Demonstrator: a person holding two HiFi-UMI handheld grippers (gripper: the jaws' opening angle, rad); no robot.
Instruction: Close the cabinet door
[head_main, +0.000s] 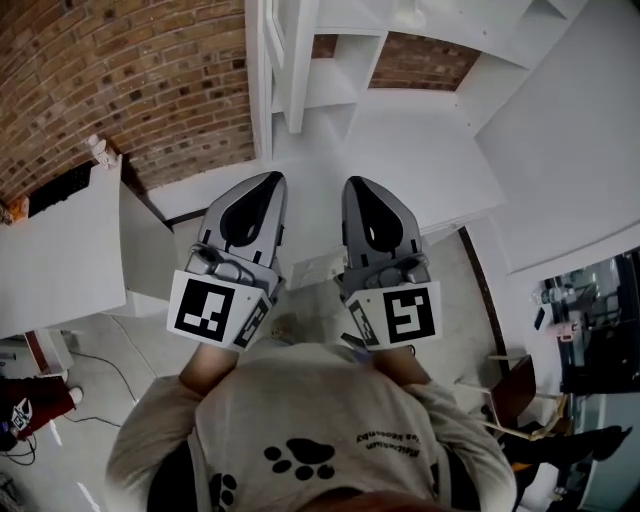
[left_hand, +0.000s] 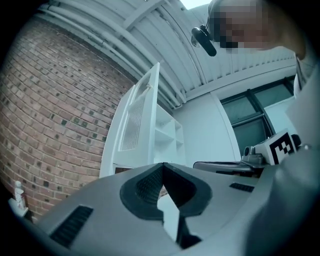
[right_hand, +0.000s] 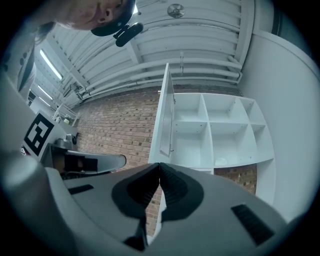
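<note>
The white cabinet (head_main: 345, 85) stands ahead against the brick wall, its shelf compartments (right_hand: 225, 130) bare apart from a small white object on a lower shelf. Its door (head_main: 272, 60) is swung open on the left side and shows nearly edge-on in the right gripper view (right_hand: 165, 120). The left gripper view shows the door's louvred panel (left_hand: 136, 125). My left gripper (head_main: 272, 180) and right gripper (head_main: 355, 184) are side by side in front of the cabinet, short of it and touching nothing. Both are shut and hold nothing; the left gripper (left_hand: 162, 166) and right gripper (right_hand: 159, 165) show tips that meet.
A brick wall (head_main: 120, 80) runs left of the cabinet. A white box-like unit (head_main: 70, 255) stands at the left with a small white figurine (head_main: 100, 150) on its far corner. A tall white panel (head_main: 575, 150) flanks the right. A chair (head_main: 520, 390) and cables lie on the floor.
</note>
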